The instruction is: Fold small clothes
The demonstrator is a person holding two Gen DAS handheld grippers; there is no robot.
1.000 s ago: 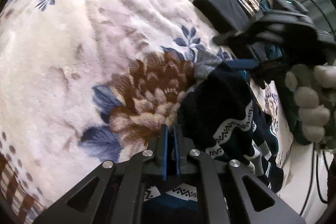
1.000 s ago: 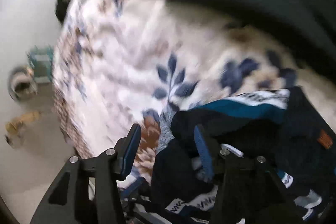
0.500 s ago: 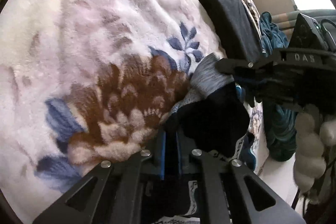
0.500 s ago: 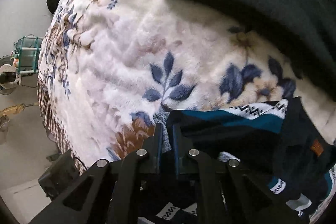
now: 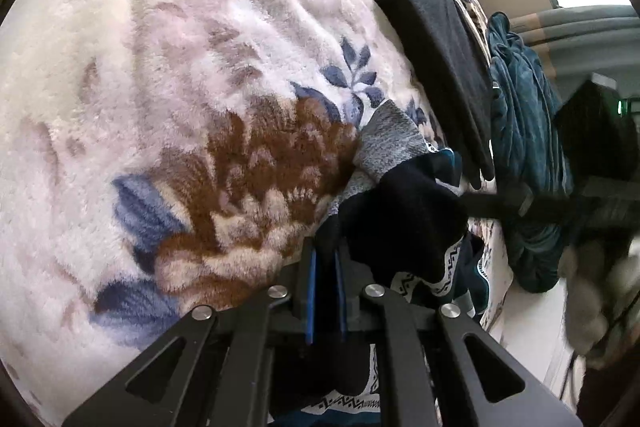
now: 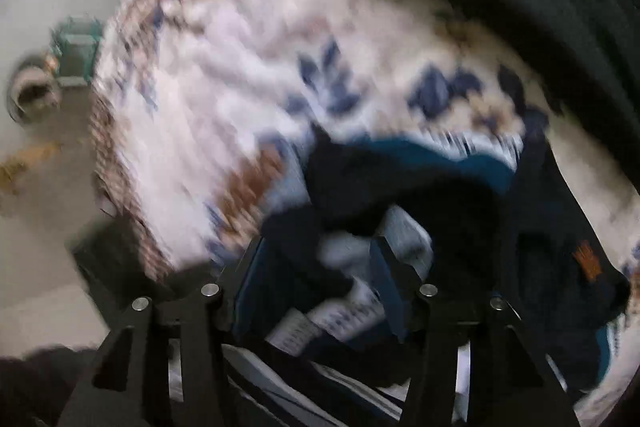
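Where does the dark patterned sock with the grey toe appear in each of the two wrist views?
Left wrist view: the dark patterned sock lies right of centre, its grey toe toward the brown flower, its near edge between the shut jaws of the left gripper.
Right wrist view: the sock fills the lower centre and right, blurred, part of it between the open jaws of the right gripper.
Shared landmark: the floral blanket's brown flower.

Right wrist view: wholly motion-blurred.
Floor clutter point(image 6: 36, 87): too smeared to identify.
Dark garment point(image 5: 404, 227): lower part hidden behind gripper frame.
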